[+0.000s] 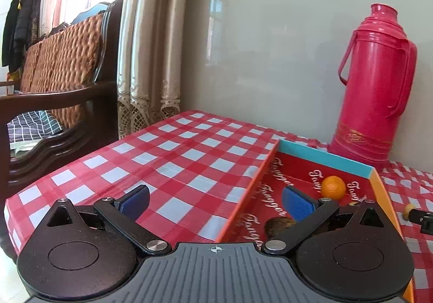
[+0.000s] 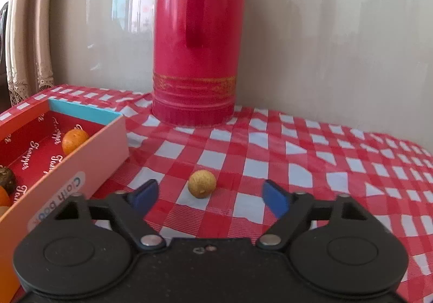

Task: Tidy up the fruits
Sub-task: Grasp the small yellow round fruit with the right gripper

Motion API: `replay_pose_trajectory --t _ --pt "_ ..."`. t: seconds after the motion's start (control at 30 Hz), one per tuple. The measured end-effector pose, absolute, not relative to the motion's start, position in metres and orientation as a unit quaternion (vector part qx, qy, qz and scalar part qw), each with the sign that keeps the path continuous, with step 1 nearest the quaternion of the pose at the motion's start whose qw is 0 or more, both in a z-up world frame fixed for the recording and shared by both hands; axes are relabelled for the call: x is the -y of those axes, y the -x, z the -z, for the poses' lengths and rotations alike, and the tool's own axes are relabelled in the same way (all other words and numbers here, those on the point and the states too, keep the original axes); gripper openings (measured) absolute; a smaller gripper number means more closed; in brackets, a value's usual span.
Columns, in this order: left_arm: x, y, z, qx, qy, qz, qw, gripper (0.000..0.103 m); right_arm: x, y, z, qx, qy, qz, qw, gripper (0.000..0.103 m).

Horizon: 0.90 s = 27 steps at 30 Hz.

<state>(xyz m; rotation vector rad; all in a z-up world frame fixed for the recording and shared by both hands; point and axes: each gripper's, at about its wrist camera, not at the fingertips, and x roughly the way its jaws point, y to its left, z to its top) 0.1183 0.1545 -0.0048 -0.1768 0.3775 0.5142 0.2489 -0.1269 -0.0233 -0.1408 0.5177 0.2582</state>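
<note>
From the left wrist, the left hand-held gripper (image 1: 215, 201) hangs released over the box (image 1: 380, 186) edge, an orange (image 1: 333, 187) inside, while from the right wrist the right hand-held gripper (image 2: 209, 196) (also released) faces a small tan fruit (image 2: 202, 184) on the checked tabletop (image 2: 311, 157).

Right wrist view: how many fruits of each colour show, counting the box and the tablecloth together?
Orange fruit: 2, the second cut off at the left edge, both in the box
Dark brown fruit: 1, in the box
Tan fruit: 1, on the tablecloth
Total: 4
</note>
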Motion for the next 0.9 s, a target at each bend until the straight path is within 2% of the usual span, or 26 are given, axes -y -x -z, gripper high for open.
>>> replay_pose_trajectory --t 0.27,0.43,0.57,0.6,0.63,0.73,0.9 --pt "-0.162 -0.123 0.008 -0.194 0.085 -0.256 0.943 0.103 0.117 -0.264 0.026 -0.272 0.052 -0.134 0.951 0.049" --pt "-0.166 -0.122 0.01 -0.199 0.082 -0.255 0.943 0.103 0.11 -0.271 0.031 -0.284 0.053 -0.129 0.949 0.041" --pt "-0.171 -0.119 0.01 -0.2 0.086 -0.256 0.942 0.103 0.112 -0.275 0.032 -0.291 0.047 -0.123 0.948 0.041" --pt "-0.172 -0.119 0.01 -0.201 0.086 -0.255 0.942 0.103 0.113 -0.277 0.032 -0.294 0.047 -0.123 0.947 0.037" --pt "-0.172 -0.118 0.011 -0.201 0.086 -0.255 0.942 0.103 0.113 -0.278 0.033 -0.299 0.047 -0.125 0.945 0.018" --pt "-0.172 -0.115 0.01 -0.202 0.085 -0.253 0.942 0.103 0.112 -0.279 0.03 -0.307 0.047 -0.133 0.941 0.017" --pt "-0.166 -0.104 0.006 -0.198 0.086 -0.245 0.945 0.103 0.107 -0.246 0.008 -0.274 0.043 -0.145 0.95 0.017"
